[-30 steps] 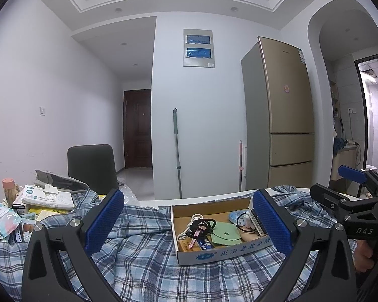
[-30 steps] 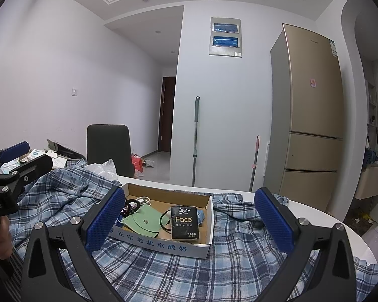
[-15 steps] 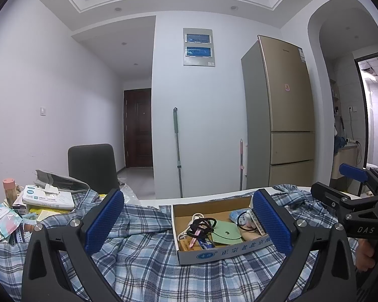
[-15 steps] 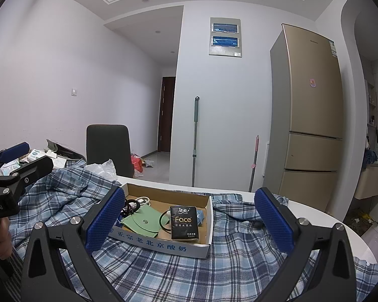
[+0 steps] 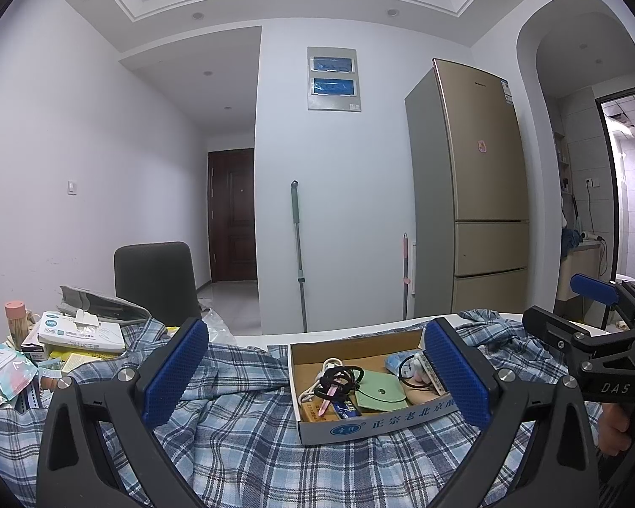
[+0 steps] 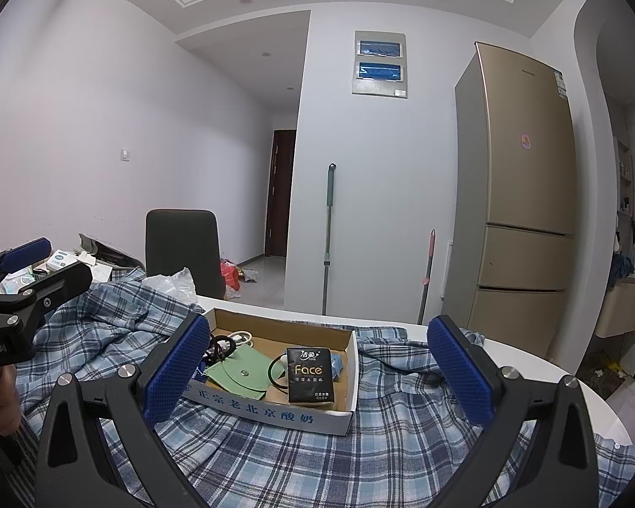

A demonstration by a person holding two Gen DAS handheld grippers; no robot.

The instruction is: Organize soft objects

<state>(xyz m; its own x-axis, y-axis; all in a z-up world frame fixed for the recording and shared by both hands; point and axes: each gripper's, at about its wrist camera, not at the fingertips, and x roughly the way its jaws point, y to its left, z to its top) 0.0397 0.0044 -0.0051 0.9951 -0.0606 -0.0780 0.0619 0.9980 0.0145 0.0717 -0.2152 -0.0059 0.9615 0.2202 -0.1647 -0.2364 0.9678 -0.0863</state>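
Nothing shifted since earlier frame; left gripper [image 5: 313, 376], right gripper [image 6: 317, 374] both spread wide, empty. Plaid shirt [image 6: 275, 457] limp, light: pinch edge fold.

Blue-and-white plaid shirt [image 6: 300, 461]; brown cardboard box [image 6: 347, 417] — pale green pouch [image 6: 239, 374], black tissue pack [image 6: 309, 374]; gold fridge [image 6: 525, 194].

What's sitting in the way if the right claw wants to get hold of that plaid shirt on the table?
The cardboard box rests on the plaid shirt, directly ahead of the open right claw, pinning the cloth. The fabric in front of the box lies bare, so nothing visible blocks a grasp there.
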